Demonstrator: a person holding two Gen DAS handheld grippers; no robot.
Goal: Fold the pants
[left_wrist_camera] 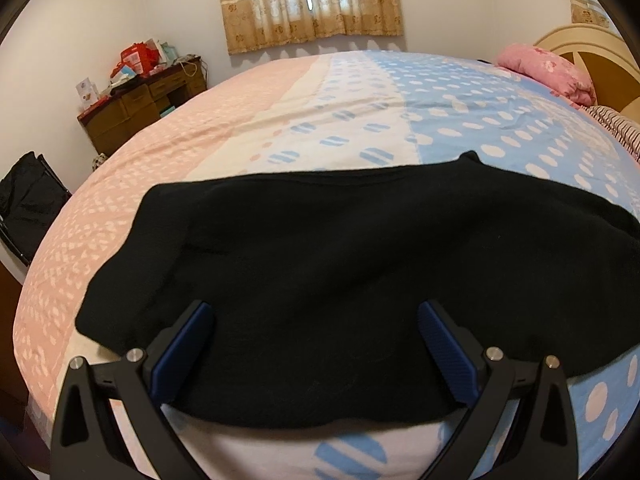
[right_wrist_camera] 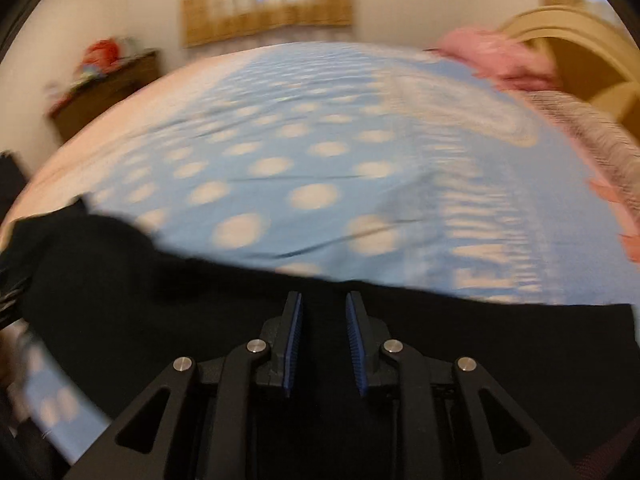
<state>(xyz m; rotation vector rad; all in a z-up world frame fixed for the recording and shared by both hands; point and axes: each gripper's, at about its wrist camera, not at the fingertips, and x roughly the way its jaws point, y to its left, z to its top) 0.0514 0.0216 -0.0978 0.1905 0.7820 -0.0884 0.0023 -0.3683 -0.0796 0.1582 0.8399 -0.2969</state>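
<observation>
Black pants [left_wrist_camera: 320,260] lie folded in a flat wide band across the near part of the bed, and the right wrist view shows them as dark cloth [right_wrist_camera: 160,300] along the bottom. My left gripper [left_wrist_camera: 316,308] hovers over their near edge, jaws spread wide with nothing between the blue pads [left_wrist_camera: 180,344]. My right gripper [right_wrist_camera: 323,296] is over the pants farther right, its jaws a narrow gap apart. The blue pads [right_wrist_camera: 294,340] press on nothing, and only the dark cloth below shows in the gap. The right wrist view is blurred by motion.
The bed sheet [left_wrist_camera: 360,112] is pink on the left and blue with white dots on the right. A pink pillow [left_wrist_camera: 548,72] and a headboard [left_wrist_camera: 592,52] are at the far right. A cluttered wooden desk [left_wrist_camera: 140,104] stands at the far left, under a curtained window [left_wrist_camera: 312,4].
</observation>
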